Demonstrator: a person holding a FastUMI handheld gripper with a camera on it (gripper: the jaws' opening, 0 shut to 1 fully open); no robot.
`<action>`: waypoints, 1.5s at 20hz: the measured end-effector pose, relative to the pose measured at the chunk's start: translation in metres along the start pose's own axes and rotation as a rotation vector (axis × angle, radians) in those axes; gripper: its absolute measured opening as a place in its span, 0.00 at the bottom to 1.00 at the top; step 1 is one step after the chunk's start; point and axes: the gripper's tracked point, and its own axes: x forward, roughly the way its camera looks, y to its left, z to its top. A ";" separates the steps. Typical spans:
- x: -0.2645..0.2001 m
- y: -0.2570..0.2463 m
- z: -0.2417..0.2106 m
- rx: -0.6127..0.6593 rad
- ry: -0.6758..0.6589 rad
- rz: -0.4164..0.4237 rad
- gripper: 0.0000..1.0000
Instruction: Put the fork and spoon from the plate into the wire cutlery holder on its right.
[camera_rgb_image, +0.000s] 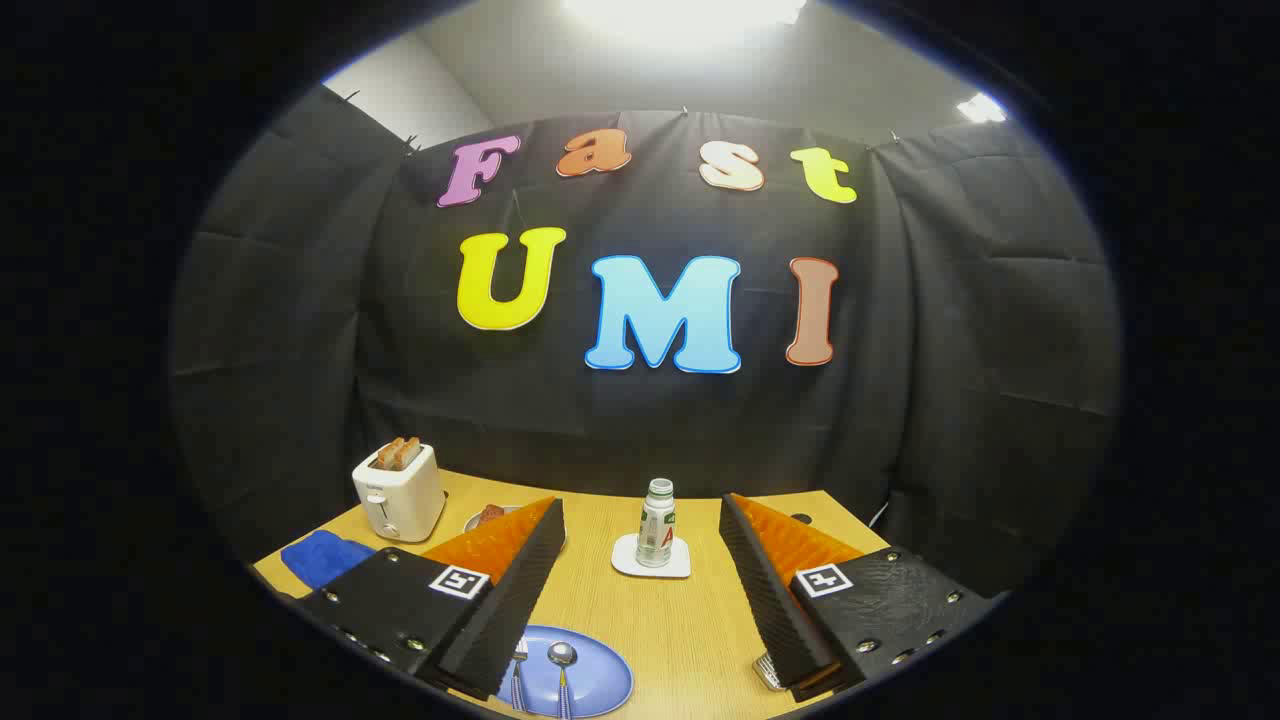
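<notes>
Gripper (640, 600) fingers stand wide apart, holding nothing, poised above the bench (690, 630). Fork (519, 675) and spoon (562, 668) lie side by side on the plate (600, 680); wire cutlery holder (768, 672) sits to its right.

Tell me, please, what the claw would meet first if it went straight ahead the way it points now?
Probably the small bottle on its white coaster: it stands between and beyond the fingers of the open claw. Depth is unclear; aimed higher, the claw would pass over it towards the black cloth wall.
</notes>
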 end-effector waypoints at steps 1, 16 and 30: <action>0.000 0.000 0.001 0.000 -0.001 0.001 0.96; 0.000 0.002 -0.010 -0.007 0.037 0.024 0.96; 0.006 0.005 -0.012 -0.025 -0.002 0.007 0.96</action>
